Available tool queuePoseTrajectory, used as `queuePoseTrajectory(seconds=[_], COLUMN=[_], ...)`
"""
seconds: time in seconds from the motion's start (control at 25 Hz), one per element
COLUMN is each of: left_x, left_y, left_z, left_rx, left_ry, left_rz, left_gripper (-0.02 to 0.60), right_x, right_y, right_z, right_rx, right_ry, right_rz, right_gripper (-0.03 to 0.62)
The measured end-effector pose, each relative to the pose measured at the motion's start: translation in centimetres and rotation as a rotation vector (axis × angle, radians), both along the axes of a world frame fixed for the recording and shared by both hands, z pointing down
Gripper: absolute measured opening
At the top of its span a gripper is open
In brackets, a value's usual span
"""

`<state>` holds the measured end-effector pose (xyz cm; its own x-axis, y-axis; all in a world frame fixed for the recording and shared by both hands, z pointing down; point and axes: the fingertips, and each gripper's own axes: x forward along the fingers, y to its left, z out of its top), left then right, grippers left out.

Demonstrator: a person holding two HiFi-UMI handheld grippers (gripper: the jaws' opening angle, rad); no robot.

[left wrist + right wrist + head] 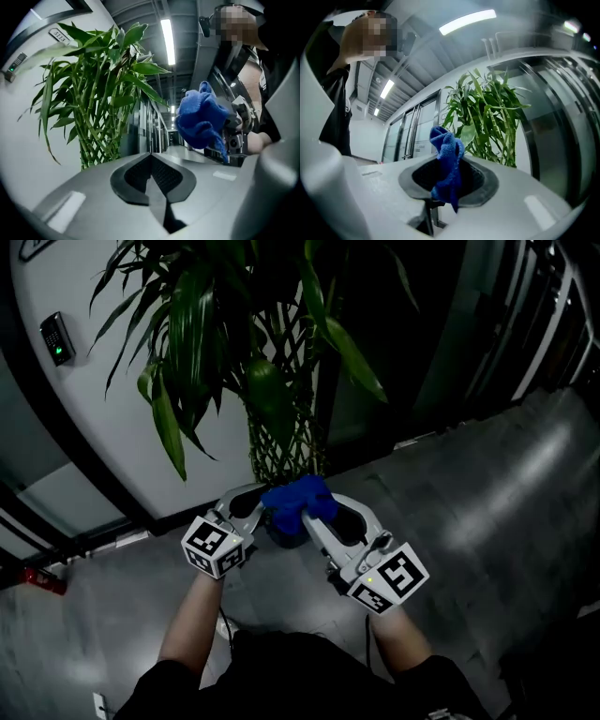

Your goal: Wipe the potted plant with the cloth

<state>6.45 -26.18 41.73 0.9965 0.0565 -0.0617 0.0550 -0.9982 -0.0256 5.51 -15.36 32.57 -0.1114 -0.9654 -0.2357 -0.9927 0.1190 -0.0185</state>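
Right gripper view shows the right gripper (445,180) clamped on the blue cloth (446,157) at only 1 bunched spot, near the potted plant (487,117), while the left gripper (151,176) is closed on nothing, so a springy leaf's drag could probably tug the cloth free.

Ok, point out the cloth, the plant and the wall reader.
cloth (446,164), right gripper view, middle of the bunch.
plant (281,446), head view, latticed stems.
reader (57,339), head view, its face.
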Motion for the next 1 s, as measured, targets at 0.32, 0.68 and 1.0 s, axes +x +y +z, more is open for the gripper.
queuePoseTrajectory(seconds=[0.32,0.68,1.0], left_x=[-0.9,0.7,3.7], left_y=[0.5,-4.0,-6.0], left_z=[-1.7,-6.6,-9.7], left_rx=[0.056,0.090,0.097], left_ry=[-0.037,0.018,0.019], left_rz=[-0.108,-0.093,-0.078], left_gripper=[0.007,0.007,0.006], right_x=[0.7,-1.1,3.1], right_y=[0.0,-3.6,-8.1], right_z=[-3.0,-13.8,-17.5], right_rx=[0.067,0.253,0.259], right_ry=[-0.014,0.120,0.146], right_rz=[-0.153,-0.187,-0.031], right_gripper=[0.104,0.104,0.104])
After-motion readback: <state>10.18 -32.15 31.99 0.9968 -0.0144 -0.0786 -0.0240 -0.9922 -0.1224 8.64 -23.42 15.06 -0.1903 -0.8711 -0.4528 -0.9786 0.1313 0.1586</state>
